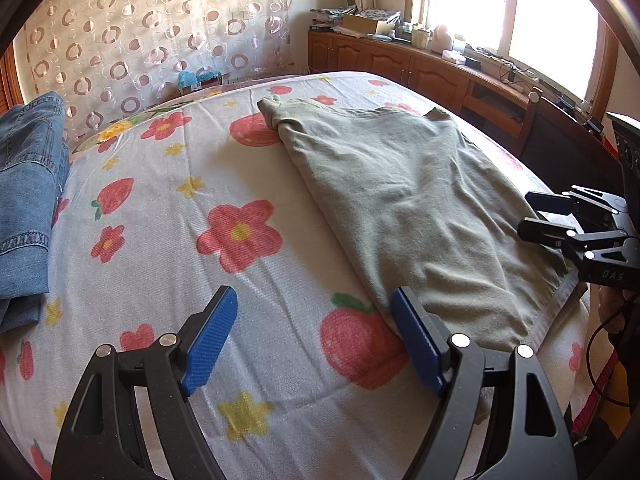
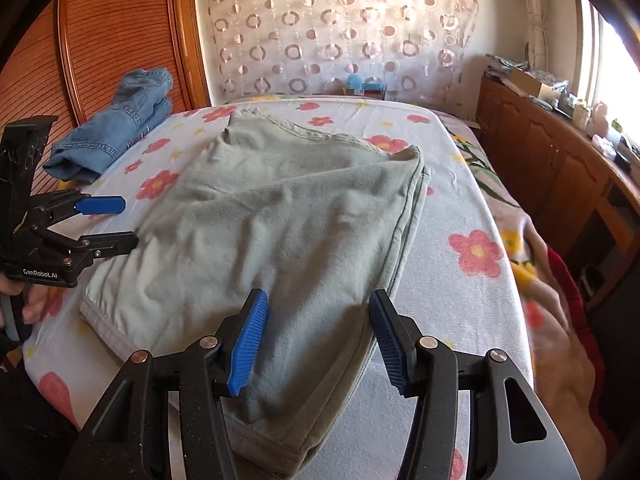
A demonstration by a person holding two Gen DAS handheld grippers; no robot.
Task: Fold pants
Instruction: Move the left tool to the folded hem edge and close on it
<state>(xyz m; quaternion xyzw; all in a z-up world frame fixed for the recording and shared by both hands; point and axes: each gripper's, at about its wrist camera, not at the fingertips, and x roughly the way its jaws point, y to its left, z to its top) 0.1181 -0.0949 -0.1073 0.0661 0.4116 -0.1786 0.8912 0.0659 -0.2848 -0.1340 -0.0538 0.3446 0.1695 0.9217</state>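
Left wrist view, pants: the green pants (image 1: 404,200) lie flat on the bed (image 1: 168,208), already folded over at least once, reaching from the near edge toward the far end
Left wrist view, left tool: the left tool (image 1: 314,338) is wide open and holds nothing; its right blue pad sits just at the near corner of the pants, and the other pad is over the flower sheet
Left wrist view, right tool: the right tool (image 1: 536,216) is at the right side, just above the pants' edge; its black fingers are a little apart and nothing is between them
Left wrist view, writing: "DAS" can be read on the right tool's body
Right wrist view, pants: the green pants (image 2: 280,216) fill the middle of the bed (image 2: 460,200), with the stacked edges along the right side
Right wrist view, right tool: the right tool (image 2: 318,340) is open, empty, over the near end of the pants
Right wrist view, left tool: the left tool (image 2: 116,222) is open near the left edge
Right wrist view, writing: "GenRobot.AI" is on the left tool
Other things: blue jeans (image 2: 116,128) lie folded at the far left
Step, my guess: between folds, nothing gripped yet
Next move, my guess: each tool should pinch a near corner and carry that end over to the far end, keeping the edges lined up
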